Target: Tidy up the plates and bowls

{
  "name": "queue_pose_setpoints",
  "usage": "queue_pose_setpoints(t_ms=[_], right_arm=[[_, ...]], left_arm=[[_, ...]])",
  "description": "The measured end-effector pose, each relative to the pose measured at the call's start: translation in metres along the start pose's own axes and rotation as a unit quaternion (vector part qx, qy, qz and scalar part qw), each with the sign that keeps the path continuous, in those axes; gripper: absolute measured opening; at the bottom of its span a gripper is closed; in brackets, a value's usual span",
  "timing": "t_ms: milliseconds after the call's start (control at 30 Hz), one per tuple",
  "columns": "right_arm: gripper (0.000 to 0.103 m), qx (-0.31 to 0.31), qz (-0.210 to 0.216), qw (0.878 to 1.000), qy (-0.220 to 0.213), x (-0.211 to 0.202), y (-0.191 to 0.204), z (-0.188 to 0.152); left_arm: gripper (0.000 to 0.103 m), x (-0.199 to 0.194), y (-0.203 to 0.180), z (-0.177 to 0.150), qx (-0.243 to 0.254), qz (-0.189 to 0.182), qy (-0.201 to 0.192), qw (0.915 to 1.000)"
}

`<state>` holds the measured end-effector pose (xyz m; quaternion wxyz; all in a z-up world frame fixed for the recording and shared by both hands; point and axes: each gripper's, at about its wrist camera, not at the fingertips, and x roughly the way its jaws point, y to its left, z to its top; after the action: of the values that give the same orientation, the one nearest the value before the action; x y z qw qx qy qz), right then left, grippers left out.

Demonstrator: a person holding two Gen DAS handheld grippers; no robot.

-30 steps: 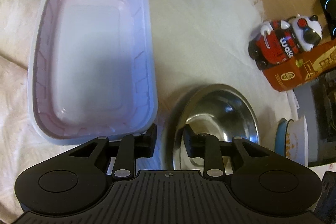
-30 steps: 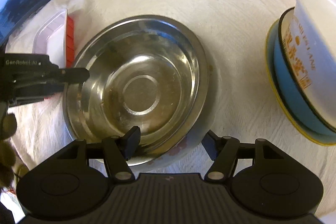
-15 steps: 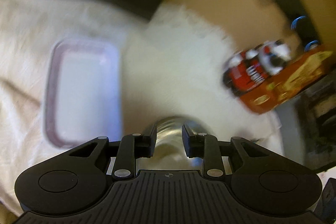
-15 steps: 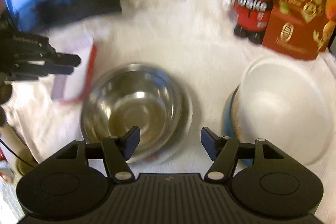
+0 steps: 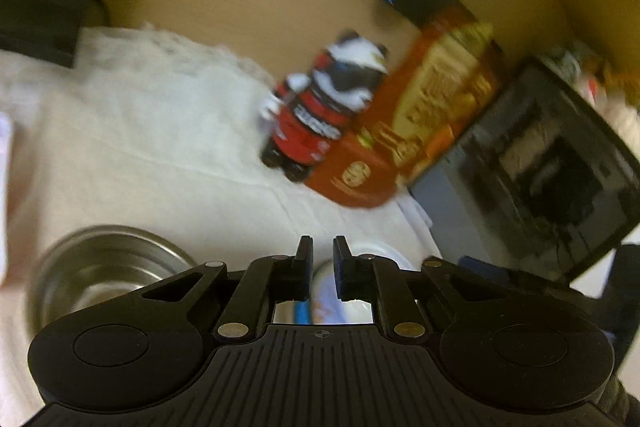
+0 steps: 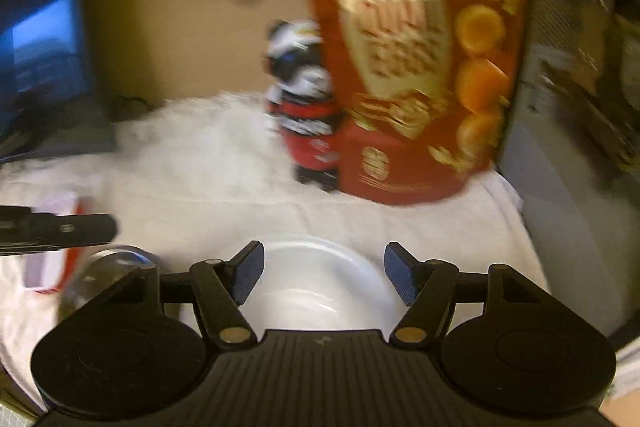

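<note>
Left gripper (image 5: 320,259): its fingers stood drawn together with only a narrow slot between them, pinching nothing; they hung above the counter (image 5: 168,155), over the blurred rim of a white bowl (image 5: 372,251). One steel bowl (image 5: 104,267) sat on the cloth to the lower left of that view, apart from the fingers.

Right gripper (image 6: 324,275): its fingers were spread about halfway and opening, with nothing pressed between them. The white bowl (image 6: 316,287) lay below and beyond the gap, untouched as far as the blur allowed one to judge. The left gripper's fingers (image 6: 84,227) reached in from the left edge of this view, above a red-edged tray (image 6: 60,267) and the steel bowl (image 6: 104,275).

Count, so far as motion blur permitted: one steel bowl, one white bowl, one tray, all resting on the white cloth. Whether a further dish lay under the white bowl could not be told. At the back of the counter stood one panda figure (image 6: 304,107) and one red snack box (image 6: 416,67), just beside each other.
</note>
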<state>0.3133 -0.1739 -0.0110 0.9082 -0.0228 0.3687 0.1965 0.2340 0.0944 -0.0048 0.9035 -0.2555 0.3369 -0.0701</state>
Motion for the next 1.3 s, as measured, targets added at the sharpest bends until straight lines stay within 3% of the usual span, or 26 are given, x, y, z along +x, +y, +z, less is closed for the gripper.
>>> queue_pose_setpoints(t_ms=[200, 400, 567, 667, 767, 833, 933, 1033, 1200, 1300], right_arm=[[0.067, 0.015, -0.011, 0.999, 0.035, 0.012, -0.038, -0.016], [0.067, 0.019, 0.016, 0.998, 0.065, 0.037, -0.042, -0.025], [0.067, 0.000, 0.004, 0.996, 0.084, 0.056, -0.044, -0.030], [0.069, 0.009, 0.006, 0.995, 0.094, 0.062, -0.052, -0.032], [0.069, 0.028, 0.021, 0.994, 0.106, 0.067, -0.057, -0.033], [0.069, 0.058, 0.060, 0.988, 0.133, 0.074, -0.061, -0.034], [0.069, 0.125, 0.145, 0.961, 0.200, 0.096, -0.071, -0.042], [0.069, 0.159, 0.182, 0.941, 0.236, 0.113, -0.074, -0.049], [0.069, 0.149, 0.207, 0.929, 0.268, 0.125, -0.062, -0.053], [0.069, 0.134, 0.211, 0.931, 0.266, 0.123, -0.057, -0.047]], left_arm=[[0.014, 0.021, -0.031, -0.009, 0.046, 0.042, 0.023, 0.9978], [0.016, 0.051, -0.034, -0.023, 0.042, 0.067, 0.086, 0.9932], [0.019, 0.072, -0.026, -0.029, 0.029, 0.100, 0.127, 0.9864], [0.043, 0.084, -0.011, -0.027, -0.010, 0.105, 0.151, 0.9828], [0.047, 0.093, -0.001, -0.026, -0.035, 0.109, 0.165, 0.9796], [0.044, 0.099, 0.000, -0.027, -0.035, 0.116, 0.172, 0.9775], [0.042, 0.110, 0.003, -0.031, -0.038, 0.113, 0.186, 0.9753], [0.045, 0.119, 0.004, -0.036, -0.053, 0.094, 0.203, 0.9732], [0.047, 0.129, 0.003, -0.039, -0.060, 0.096, 0.203, 0.9726], [0.047, 0.135, 0.004, -0.040, -0.067, 0.098, 0.206, 0.9713]])
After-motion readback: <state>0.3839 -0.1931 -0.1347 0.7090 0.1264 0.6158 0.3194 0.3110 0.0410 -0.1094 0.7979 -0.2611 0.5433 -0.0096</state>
